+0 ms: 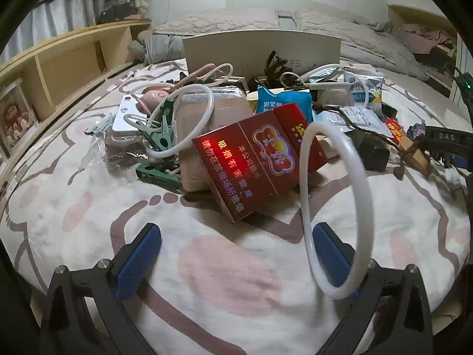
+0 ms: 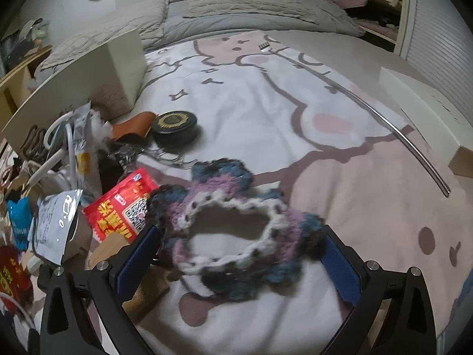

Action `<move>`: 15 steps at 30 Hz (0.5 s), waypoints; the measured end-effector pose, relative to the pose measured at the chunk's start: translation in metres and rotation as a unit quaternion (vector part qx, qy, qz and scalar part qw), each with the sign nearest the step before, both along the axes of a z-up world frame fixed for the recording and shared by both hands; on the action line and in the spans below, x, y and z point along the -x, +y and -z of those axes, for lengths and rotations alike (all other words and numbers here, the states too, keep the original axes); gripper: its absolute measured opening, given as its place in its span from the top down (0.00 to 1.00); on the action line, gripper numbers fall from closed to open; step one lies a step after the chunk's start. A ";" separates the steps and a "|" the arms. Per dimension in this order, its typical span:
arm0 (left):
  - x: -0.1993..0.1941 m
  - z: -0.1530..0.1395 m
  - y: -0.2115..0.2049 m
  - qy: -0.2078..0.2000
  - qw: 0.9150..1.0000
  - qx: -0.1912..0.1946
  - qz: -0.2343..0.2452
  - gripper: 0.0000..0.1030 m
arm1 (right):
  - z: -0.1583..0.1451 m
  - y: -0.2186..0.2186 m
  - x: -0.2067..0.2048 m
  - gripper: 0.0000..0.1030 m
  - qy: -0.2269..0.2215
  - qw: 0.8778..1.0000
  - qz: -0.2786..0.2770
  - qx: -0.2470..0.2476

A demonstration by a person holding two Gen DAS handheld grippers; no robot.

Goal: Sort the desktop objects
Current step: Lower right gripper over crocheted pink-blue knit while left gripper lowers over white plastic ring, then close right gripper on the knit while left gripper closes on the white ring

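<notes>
Lying low in the frame between the wide-apart fingers of the right gripper, the crocheted scrunchie is reached first, while the left gripper is also held apart.

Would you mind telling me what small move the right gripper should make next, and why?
Probably close the right gripper: its jaws stand open on either side of the crocheted scrunchie, which looks blurred and unsecured above the blanket, so gripping it comes before carrying it anywhere.
</notes>
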State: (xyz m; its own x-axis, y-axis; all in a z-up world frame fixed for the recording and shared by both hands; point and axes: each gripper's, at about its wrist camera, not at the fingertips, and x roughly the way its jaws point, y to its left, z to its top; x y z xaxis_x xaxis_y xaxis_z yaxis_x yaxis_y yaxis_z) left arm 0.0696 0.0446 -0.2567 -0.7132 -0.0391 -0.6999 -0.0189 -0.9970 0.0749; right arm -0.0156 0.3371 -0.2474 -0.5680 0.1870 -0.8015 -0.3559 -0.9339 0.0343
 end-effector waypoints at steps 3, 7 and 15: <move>0.000 -0.001 0.001 0.000 1.000 -0.002 0.000 0.00 | -0.002 -0.005 0.002 0.00 0.007 1.000 -0.017 0.004; -0.003 -0.010 0.001 0.015 1.000 -0.020 0.013 0.00 | -0.007 -0.008 0.002 0.00 0.024 0.998 -0.036 0.040; -0.014 -0.029 0.005 0.056 0.997 -0.034 0.041 0.00 | -0.005 -0.014 0.005 0.09 0.003 0.999 -0.018 0.028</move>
